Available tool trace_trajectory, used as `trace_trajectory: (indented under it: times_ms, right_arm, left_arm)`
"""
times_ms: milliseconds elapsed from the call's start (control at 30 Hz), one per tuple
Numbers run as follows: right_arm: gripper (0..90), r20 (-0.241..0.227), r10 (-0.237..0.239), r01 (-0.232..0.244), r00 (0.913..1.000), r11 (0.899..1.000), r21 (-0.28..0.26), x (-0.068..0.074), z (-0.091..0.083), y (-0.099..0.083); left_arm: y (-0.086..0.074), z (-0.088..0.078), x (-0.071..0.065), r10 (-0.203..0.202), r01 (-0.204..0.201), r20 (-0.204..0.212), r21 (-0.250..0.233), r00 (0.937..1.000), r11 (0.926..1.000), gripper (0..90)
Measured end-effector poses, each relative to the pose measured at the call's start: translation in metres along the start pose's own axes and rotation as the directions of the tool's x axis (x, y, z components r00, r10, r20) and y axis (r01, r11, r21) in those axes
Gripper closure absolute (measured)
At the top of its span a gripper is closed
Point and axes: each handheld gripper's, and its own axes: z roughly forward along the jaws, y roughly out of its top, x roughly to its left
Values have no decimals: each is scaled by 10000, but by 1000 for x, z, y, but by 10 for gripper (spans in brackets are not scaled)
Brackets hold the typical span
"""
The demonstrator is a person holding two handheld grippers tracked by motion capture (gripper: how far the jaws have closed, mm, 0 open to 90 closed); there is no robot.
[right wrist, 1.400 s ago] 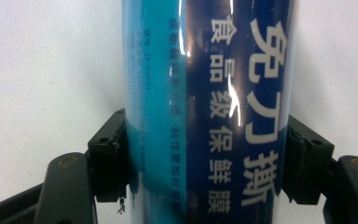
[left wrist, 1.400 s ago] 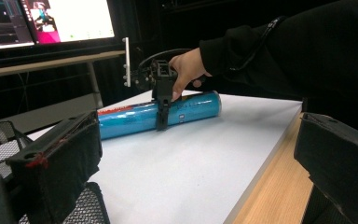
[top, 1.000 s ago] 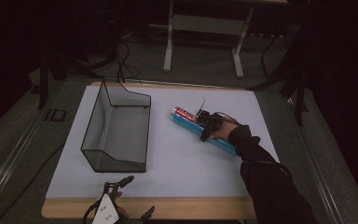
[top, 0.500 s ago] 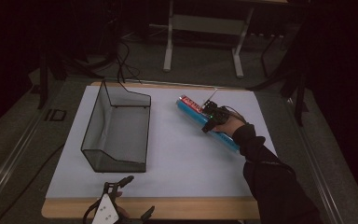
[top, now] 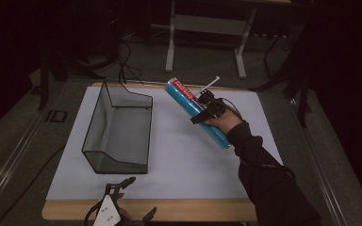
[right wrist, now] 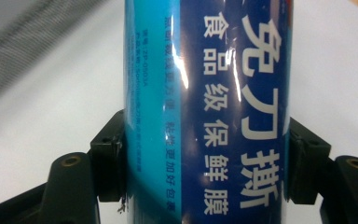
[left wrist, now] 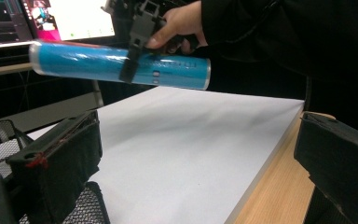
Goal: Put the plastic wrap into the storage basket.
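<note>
The right gripper clamps the blue tube crosswise, tube tilted diagonally.

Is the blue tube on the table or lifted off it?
Lifted: the right gripper is clamped around the blue tube, and the left gripper view shows open space between it and the white sheet.

Dim room, dark floor w/ cables, metal-legged bench behind wooden table, white mat

Dim room with dark, murky surroundings; the white bench is softly lit from above. Glare streaks the blue tube, and background at the close view's upper left is blurred.
</note>
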Motion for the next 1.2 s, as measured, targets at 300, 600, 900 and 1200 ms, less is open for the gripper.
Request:
trace_trajectory:
  times_ms: [300, 600, 900, 1200]
  right_arm:
    - [318, -520, 39, -91, 9986, 9950, -999, 30, -9, 26]
    - [318, -1170, 843, -1083, 9895, 9702, -2169, 66, -4, 55]
    - [318, -1970, 1663, -2243, 9662, 9188, -3249, 97, 4, 78]
    - [318, -2371, 2313, -3069, 9436, 8796, -3636, 121, 17, 102]
  left_arm:
    - [0, 0, 0, 7, -7, 45, -18, 10000, 10000, 14]
    - [1, -1, 0, 3, -3, 20, -90, 10000, 10000, 14]
    - [1, -2, -1, 25, -24, 98, -81, 9999, 10000, 14]
    - [2, -4, -2, 0, 3, 145, -162, 9999, 9999, 14]
